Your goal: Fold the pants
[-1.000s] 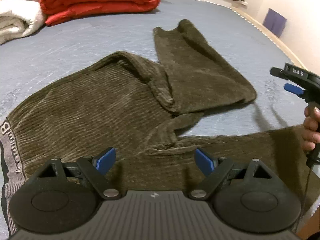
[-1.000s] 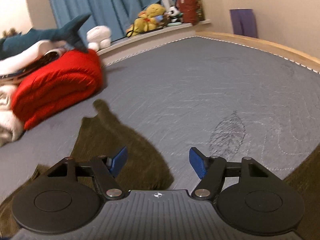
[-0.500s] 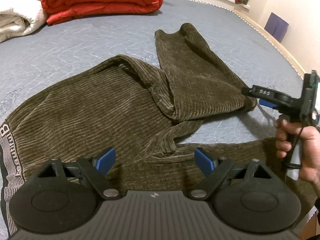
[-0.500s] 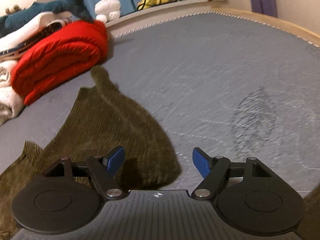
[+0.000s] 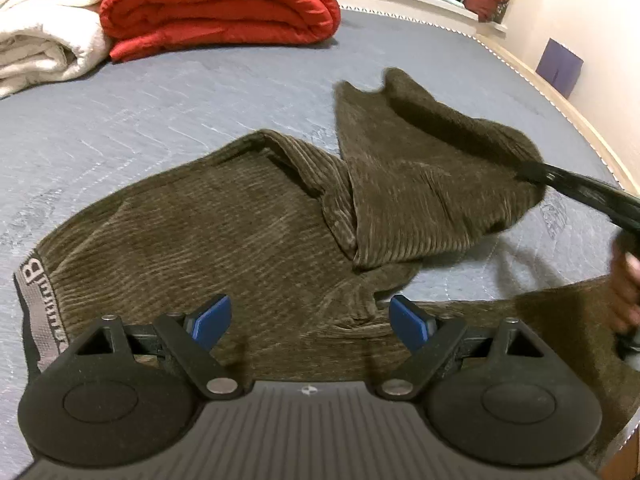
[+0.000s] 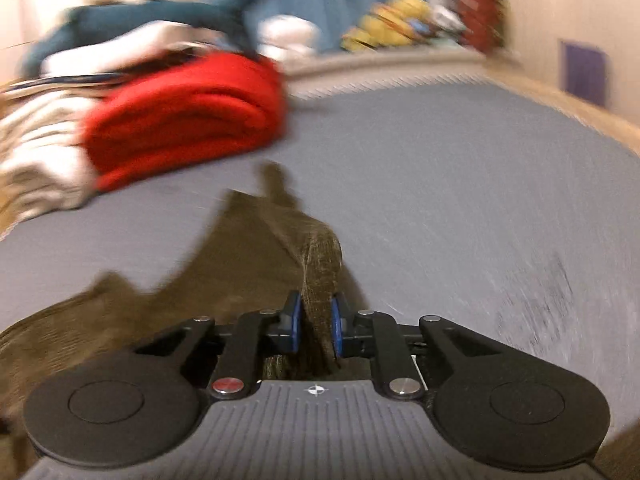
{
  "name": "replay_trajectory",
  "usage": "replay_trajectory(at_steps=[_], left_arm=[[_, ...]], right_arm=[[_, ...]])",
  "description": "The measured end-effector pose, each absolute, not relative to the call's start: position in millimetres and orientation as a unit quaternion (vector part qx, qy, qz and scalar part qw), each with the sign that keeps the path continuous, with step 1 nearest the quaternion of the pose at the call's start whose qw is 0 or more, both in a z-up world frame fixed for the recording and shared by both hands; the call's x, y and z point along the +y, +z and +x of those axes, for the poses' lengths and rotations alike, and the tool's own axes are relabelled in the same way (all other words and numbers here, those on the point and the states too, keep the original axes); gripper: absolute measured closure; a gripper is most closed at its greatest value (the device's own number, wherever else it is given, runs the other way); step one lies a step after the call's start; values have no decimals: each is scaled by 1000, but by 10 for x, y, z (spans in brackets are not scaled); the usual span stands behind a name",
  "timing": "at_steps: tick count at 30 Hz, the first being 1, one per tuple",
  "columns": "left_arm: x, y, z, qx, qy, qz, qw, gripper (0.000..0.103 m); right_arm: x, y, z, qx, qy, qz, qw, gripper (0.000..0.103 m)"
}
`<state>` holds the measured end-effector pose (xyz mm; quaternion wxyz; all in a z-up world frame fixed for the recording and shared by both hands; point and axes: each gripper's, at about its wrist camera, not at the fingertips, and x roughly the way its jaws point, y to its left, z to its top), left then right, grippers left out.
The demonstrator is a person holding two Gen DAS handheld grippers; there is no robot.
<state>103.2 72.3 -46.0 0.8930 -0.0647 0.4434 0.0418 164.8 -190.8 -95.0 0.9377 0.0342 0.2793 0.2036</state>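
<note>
Since earlier, right hand-held gripper (image 6: pixel 315 322) clamped the pants (image 6: pixel 320 264); left hand-held gripper (image 5: pixel 308 322) gapes wide.

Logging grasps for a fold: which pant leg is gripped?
The far leg, bent toward the red blanket: the right gripper pinches its edge. The near leg lies ungripped.

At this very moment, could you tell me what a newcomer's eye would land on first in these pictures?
First the brown pants, sprawled across the grey bed, one leg bent back over itself. Next the right claw, shut on a bunched fold of that leg, while the left claw hangs open above the crotch. Behind them, a folded red blanket glows beside a white blanket.
</note>
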Motion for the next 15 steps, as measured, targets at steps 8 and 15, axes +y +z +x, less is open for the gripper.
replay_trajectory(at_steps=[8,15], left_arm=[[816,-387,971,427,52,-51,901,13],[813,-383,938,426,56,-46,902,13]], right_arm=[[-1617,-748,756,288,462,-92,834,101],[-1929,-839,926,321,399,25,859,93]])
